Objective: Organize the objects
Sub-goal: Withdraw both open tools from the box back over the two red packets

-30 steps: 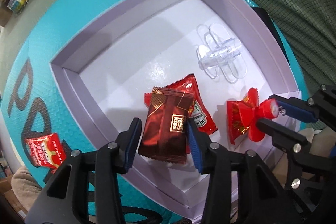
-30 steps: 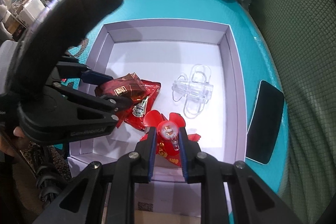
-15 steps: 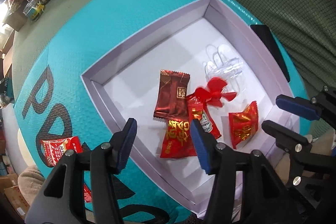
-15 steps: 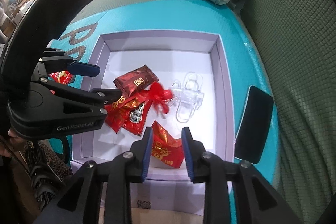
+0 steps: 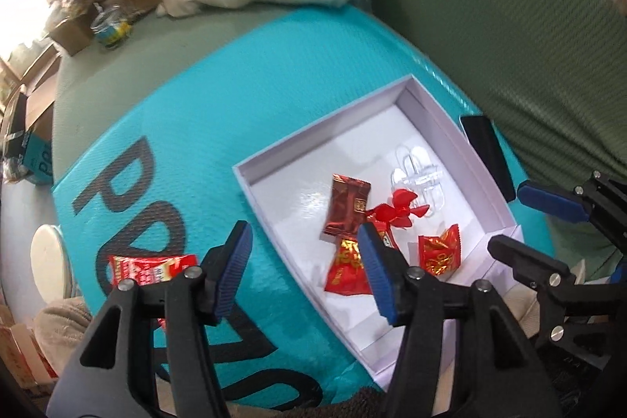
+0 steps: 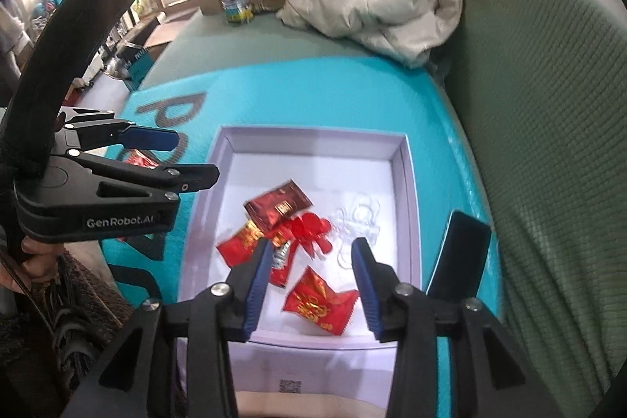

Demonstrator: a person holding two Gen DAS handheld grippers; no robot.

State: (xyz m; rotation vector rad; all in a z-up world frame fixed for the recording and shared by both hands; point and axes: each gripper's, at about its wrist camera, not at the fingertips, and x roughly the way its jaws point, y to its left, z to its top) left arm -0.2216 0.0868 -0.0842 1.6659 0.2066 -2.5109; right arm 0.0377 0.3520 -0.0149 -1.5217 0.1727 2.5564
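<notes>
Both grippers have pulled up and back from the white box (image 5: 439, 104), and their jaws have just been opening: the dark red snack packet (image 5: 347, 209) the left gripper (image 5: 303, 271) held and the red plastic pinwheel (image 5: 397, 208) the right gripper (image 6: 310, 281) pinched now lie loose on the box floor, with nothing between either pair of blue pads. In the left wrist view the box sits right of centre on a teal textured mat (image 5: 219, 128); inside it, lower centre, lie the dark packet, a red-and-gold sachet (image 5: 347, 267), a ketchup-style sachet (image 6: 283, 263) partly under the pinwheel, a second red-and-gold sachet (image 5: 439, 253) toward the lower right, and clear plastic clips (image 5: 417, 175) near the far wall. One red snack packet (image 5: 151, 267) remains outside on the mat at lower left, partly behind the left gripper's finger; it looks like the next thing to collect. Such a packet should be light, flat and crinkly, its glossy film likely slippery, so pinching it across a crimped end seam or the narrow middle seems safest. A dark phone (image 6: 458, 255) lies on the mat beside the box's right wall.
</notes>
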